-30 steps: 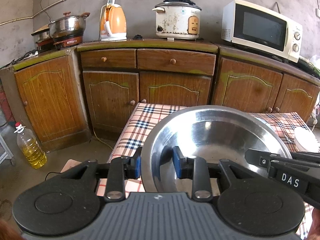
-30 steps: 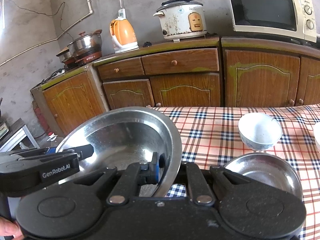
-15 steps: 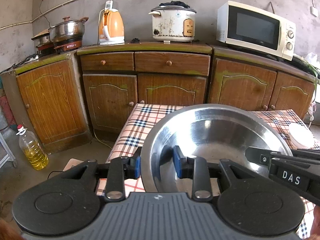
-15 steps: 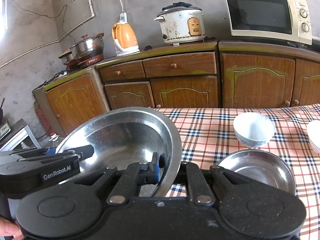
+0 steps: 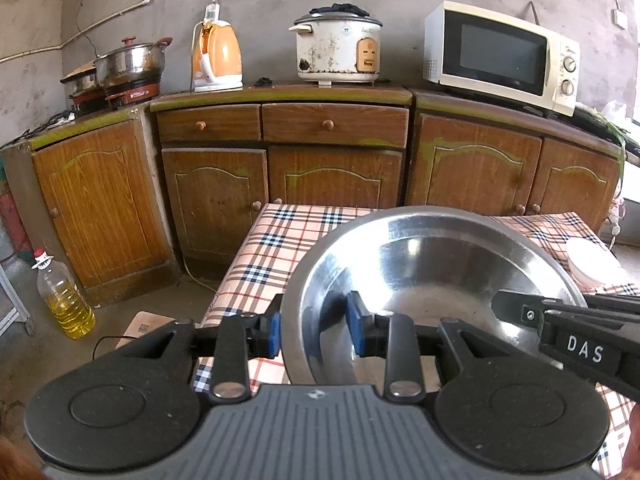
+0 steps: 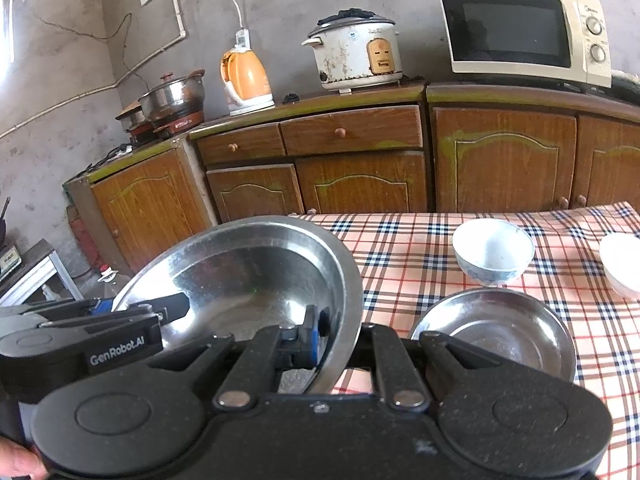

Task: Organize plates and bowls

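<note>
A large steel basin (image 5: 440,272) hangs above the left end of the plaid-covered table (image 5: 272,248), carried between both grippers. My left gripper (image 5: 314,328) is shut on the basin's left rim, one blue pad outside and one inside. The right gripper (image 6: 336,336) is shut on the opposite rim of the basin (image 6: 248,272); its outer finger is hidden behind the wall. Each view shows the other gripper's tip over the basin: the right gripper (image 5: 512,308) and the left gripper (image 6: 172,308). A smaller steel bowl (image 6: 496,328) and a white bowl (image 6: 494,250) stand on the cloth to the right.
Another white dish (image 6: 624,264) sits at the table's right edge. Wooden cabinets (image 5: 332,184) behind the table carry a microwave (image 5: 500,56), a rice cooker (image 5: 338,48), a kettle and pots. An oil bottle (image 5: 66,300) stands on the floor at the left.
Both grippers have carried the basin a little to the right across the table; the cabinets and bowls have slid leftward in both views. The grips have not changed.
</note>
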